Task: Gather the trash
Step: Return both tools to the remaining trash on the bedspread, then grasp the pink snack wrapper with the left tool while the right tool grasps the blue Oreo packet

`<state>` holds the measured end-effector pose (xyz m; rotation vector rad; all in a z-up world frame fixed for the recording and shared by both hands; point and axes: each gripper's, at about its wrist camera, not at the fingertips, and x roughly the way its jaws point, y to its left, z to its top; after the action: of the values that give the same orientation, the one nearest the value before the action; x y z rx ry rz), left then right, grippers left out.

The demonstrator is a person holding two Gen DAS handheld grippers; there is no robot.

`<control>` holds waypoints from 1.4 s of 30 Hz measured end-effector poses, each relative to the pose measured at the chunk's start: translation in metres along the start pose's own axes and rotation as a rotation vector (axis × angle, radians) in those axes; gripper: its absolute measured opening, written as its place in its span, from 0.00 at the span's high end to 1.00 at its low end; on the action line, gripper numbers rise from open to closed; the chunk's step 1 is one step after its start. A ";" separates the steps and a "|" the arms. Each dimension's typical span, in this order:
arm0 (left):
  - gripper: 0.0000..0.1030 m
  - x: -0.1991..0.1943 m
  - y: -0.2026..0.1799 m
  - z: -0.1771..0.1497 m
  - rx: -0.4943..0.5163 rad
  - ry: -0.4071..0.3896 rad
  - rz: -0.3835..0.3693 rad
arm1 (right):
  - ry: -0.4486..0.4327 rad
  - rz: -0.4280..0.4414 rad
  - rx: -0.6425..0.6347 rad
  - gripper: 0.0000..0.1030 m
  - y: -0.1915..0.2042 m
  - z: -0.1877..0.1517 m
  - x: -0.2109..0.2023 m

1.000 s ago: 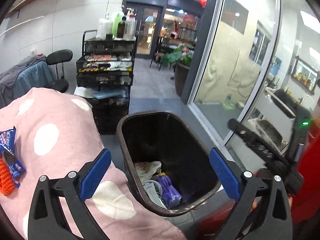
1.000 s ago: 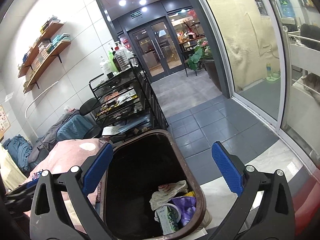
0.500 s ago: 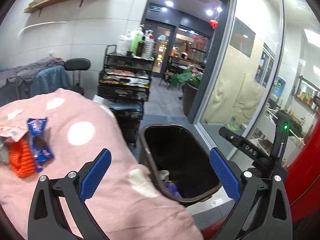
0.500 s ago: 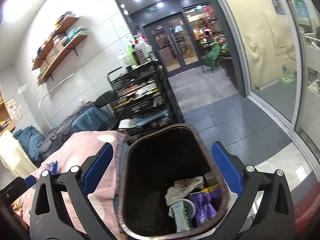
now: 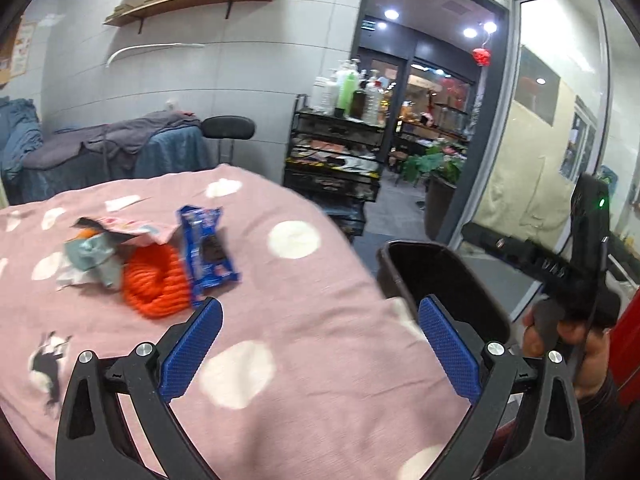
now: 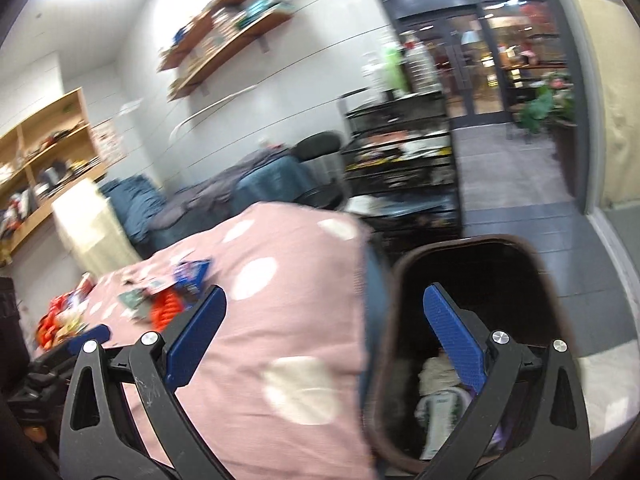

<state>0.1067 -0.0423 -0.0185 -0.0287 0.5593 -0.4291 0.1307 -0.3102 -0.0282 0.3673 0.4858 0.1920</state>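
On the pink polka-dot cloth (image 5: 304,328) lie a blue snack wrapper (image 5: 208,252), an orange coil (image 5: 154,280), a crumpled grey-white wrapper (image 5: 90,258) and a torn pink packet (image 5: 132,230). My left gripper (image 5: 318,344) hovers open and empty, just this side of the wrapper. The brown trash bin (image 5: 432,264) stands right of the table. In the right wrist view, my right gripper (image 6: 324,344) is open and empty over the table edge and the bin (image 6: 480,280), which holds crumpled trash (image 6: 438,404). The same litter (image 6: 172,292) shows far left.
A black wire cart (image 5: 336,160) with bottles stands behind the table. A chair and draped clothes (image 5: 120,144) sit by the wall. Glass doors (image 5: 560,120) are on the right. A hand (image 5: 560,344) holds the other gripper's handle at the right.
Both views have swung left, away from the bin and toward the table. The litter pile has come into the centre of the left wrist view. Both grippers stayed open.
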 end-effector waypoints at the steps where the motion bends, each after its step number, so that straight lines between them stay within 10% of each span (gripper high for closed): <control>1: 0.05 -0.004 0.008 -0.003 0.000 0.001 0.023 | 0.021 0.030 -0.003 0.05 0.008 0.001 0.006; 20: 0.05 -0.016 0.146 0.000 -0.096 0.051 0.225 | 0.342 0.266 -0.184 0.06 0.126 -0.013 0.124; 32: 0.07 0.031 0.219 0.059 -0.258 0.071 0.106 | 0.448 0.223 -0.219 0.31 0.158 0.000 0.211; 42: 0.27 0.114 0.256 0.075 -0.376 0.290 -0.058 | 0.518 0.197 -0.215 0.58 0.164 -0.003 0.257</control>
<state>0.3316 0.1388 -0.0484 -0.3482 0.9217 -0.3813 0.3368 -0.0904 -0.0750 0.1492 0.9312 0.5331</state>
